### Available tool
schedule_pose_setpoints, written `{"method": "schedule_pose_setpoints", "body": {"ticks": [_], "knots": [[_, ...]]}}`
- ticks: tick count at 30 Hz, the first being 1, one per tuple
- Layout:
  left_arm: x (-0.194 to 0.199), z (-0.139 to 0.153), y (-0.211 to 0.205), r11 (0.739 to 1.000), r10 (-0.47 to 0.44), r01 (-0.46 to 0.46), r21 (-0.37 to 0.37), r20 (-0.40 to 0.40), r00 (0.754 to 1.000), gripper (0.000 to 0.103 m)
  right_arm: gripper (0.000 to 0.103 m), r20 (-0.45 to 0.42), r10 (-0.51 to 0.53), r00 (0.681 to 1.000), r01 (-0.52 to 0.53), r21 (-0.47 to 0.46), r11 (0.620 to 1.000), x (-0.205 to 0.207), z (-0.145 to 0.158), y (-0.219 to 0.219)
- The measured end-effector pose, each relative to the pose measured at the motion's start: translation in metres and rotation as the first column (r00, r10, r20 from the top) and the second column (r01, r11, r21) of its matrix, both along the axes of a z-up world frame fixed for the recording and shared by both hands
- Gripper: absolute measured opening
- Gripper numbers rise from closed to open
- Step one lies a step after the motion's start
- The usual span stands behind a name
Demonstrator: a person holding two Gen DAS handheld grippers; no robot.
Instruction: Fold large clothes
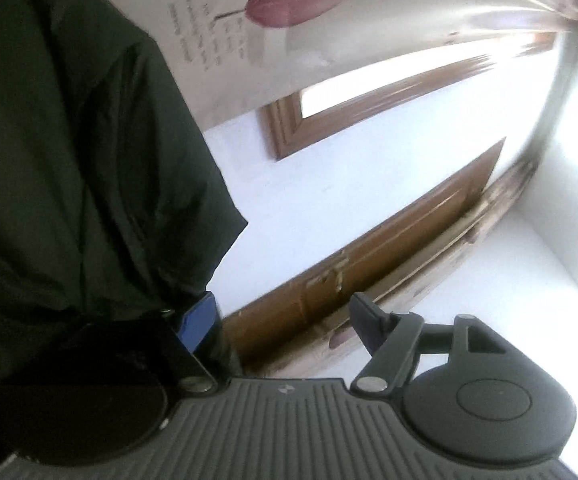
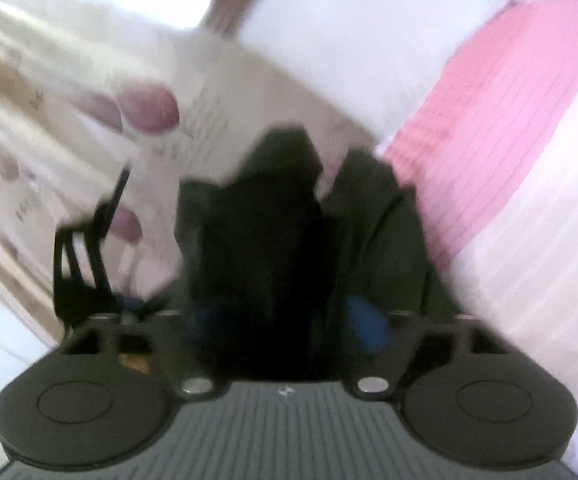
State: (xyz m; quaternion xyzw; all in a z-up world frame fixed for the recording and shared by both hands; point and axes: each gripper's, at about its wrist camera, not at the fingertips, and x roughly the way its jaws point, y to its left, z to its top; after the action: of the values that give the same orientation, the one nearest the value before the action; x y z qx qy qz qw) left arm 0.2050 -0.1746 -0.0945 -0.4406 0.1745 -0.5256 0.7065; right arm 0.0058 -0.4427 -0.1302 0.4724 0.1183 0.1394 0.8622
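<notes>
on my left wrist camera the left gripper [image 1: 285,320] has its fingers spread wide apart, with open wall showing between them. the dark green garment [image 1: 81,152] hangs over the left side of that view, draping down onto the finger with the blue pad [image 1: 199,322]. the cloth covers the outside of that finger, and i see no fabric between the two pads, so this gripper has nothing pinched. the other finger [image 1: 365,316] stands bare and well clear of the cloth.

beyond it i see a white wall [image 1: 329,200], a wooden window frame [image 1: 285,128], a brown wooden door [image 1: 369,272] and a cream curtain with maroon leaves and printed writing [image 1: 281,0].

my right wrist camera is badly motion-blurred. the right gripper [image 2: 285,320] has the same dark garment [image 2: 273,220] bunched up between its fingers, filling the gap; a blue pad [image 2: 365,324] shows at the cloth's right edge, pressed against it. it looks closed down on the fabric, the bundle rising straight ahead of the camera. a pink striped fabric [image 2: 501,120] lies to the right of the garment, and the leaf curtain [image 2: 89,120] is on the left.
</notes>
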Motion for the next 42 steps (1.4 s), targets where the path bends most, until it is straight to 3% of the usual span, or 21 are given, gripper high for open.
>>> {"method": "schedule_pose_setpoints", "body": {"ticks": [5, 10, 11, 13, 14, 16, 18, 21, 24, 26, 28, 30, 31, 34, 35, 36, 37, 40, 42], "knots": [[-0.015, -0.017, 0.013, 0.983, 0.088, -0.092, -0.159, -0.035, 0.996, 0.074, 0.1, 0.041, 0.007, 0.999, -0.007, -0.004, 1.0, 0.016, 0.02, -0.014], [-0.034, -0.03, 0.027, 0.962, 0.157, -0.177, -0.206, -0.107, 0.982, 0.075, 0.1, -0.009, 0.065, 0.998, -0.065, -0.166, 0.984, 0.068, 0.044, 0.003], [-0.041, -0.026, 0.031, 0.964, 0.172, -0.189, -0.189, -0.101, 0.98, 0.076, 0.098, -0.022, 0.079, 0.997, -0.082, -0.21, 0.974, 0.078, 0.047, 0.008], [-0.054, -0.011, 0.039, 0.969, 0.231, -0.238, -0.066, -0.096, 0.968, 0.086, 0.061, -0.063, 0.096, 0.993, -0.111, -0.314, 0.943, 0.1, 0.048, 0.018], [-0.06, -0.007, 0.049, 0.969, 0.247, -0.249, -0.011, -0.091, 0.965, 0.086, 0.052, -0.083, 0.1, 0.991, -0.123, -0.354, 0.927, 0.103, 0.05, 0.02], [-0.072, -0.004, 0.063, 0.968, 0.242, -0.238, 0.08, -0.044, 0.969, 0.086, 0.045, -0.088, 0.109, 0.99, -0.136, -0.393, 0.91, 0.111, 0.049, 0.017], [-0.082, -0.005, 0.074, 0.953, 0.259, -0.255, 0.164, -0.001, 0.966, 0.086, 0.032, -0.096, 0.108, 0.989, -0.139, -0.432, 0.891, 0.117, 0.052, 0.014], [-0.088, -0.021, 0.082, 0.957, 0.228, -0.226, 0.183, 0.014, 0.974, 0.084, 0.028, -0.078, 0.112, 0.991, -0.135, -0.442, 0.887, 0.127, 0.06, 0.001], [-0.093, -0.031, 0.066, 0.954, 0.177, -0.191, 0.233, 0.081, 0.981, 0.084, 0.028, -0.071, 0.069, 0.995, -0.094, -0.452, 0.887, 0.141, 0.061, -0.016], [-0.096, -0.037, 0.051, 0.941, 0.151, -0.189, 0.279, 0.151, 0.977, 0.085, 0.029, -0.112, 0.102, 0.989, -0.139, -0.403, 0.905, 0.154, 0.047, -0.031], [-0.099, -0.044, 0.044, 0.947, 0.127, -0.175, 0.27, 0.185, 0.975, 0.086, 0.041, -0.152, 0.083, 0.985, -0.135, -0.378, 0.916, 0.155, 0.036, -0.041], [-0.097, -0.052, 0.041, 0.95, 0.123, -0.173, 0.259, 0.199, 0.972, 0.086, 0.058, -0.109, -0.007, 0.994, -0.034, -0.375, 0.926, 0.136, 0.043, -0.052], [-0.098, -0.054, 0.042, 0.955, 0.122, -0.172, 0.244, 0.207, 0.971, 0.086, 0.058, -0.073, -0.048, 0.996, 0.017, -0.382, 0.924, 0.123, 0.053, -0.055], [-0.097, -0.06, 0.044, 0.96, 0.126, -0.174, 0.221, 0.215, 0.968, 0.086, 0.06, 0.033, -0.005, 0.999, 0.02, -0.482, 0.876, 0.1, 0.094, -0.041], [-0.099, -0.062, 0.044, 0.961, 0.126, -0.174, 0.215, 0.217, 0.968, 0.086, 0.069, 0.039, 0.029, 0.999, -0.004, -0.523, 0.852, 0.099, 0.106, -0.03], [-0.098, -0.062, 0.041, 0.962, 0.126, -0.173, 0.212, 0.219, 0.968, 0.086, 0.084, 0.022, 0.071, 0.997, -0.048, -0.55, 0.834, 0.104, 0.115, -0.019], [-0.1, -0.063, 0.04, 0.961, 0.126, -0.175, 0.216, 0.226, 0.966, 0.087, 0.088, -0.022, 0.121, 0.992, -0.112, -0.566, 0.817, 0.114, 0.122, -0.005], [-0.1, -0.06, 0.038, 0.959, 0.119, -0.174, 0.225, 0.237, 0.964, 0.087, 0.089, -0.099, 0.165, 0.981, -0.19, -0.632, 0.752, 0.149, 0.127, 0.031], [-0.099, -0.059, 0.039, 0.96, 0.111, -0.165, 0.227, 0.233, 0.966, 0.087, 0.087, -0.149, 0.182, 0.972, -0.235, -0.644, 0.728, 0.172, 0.126, 0.047]]}}
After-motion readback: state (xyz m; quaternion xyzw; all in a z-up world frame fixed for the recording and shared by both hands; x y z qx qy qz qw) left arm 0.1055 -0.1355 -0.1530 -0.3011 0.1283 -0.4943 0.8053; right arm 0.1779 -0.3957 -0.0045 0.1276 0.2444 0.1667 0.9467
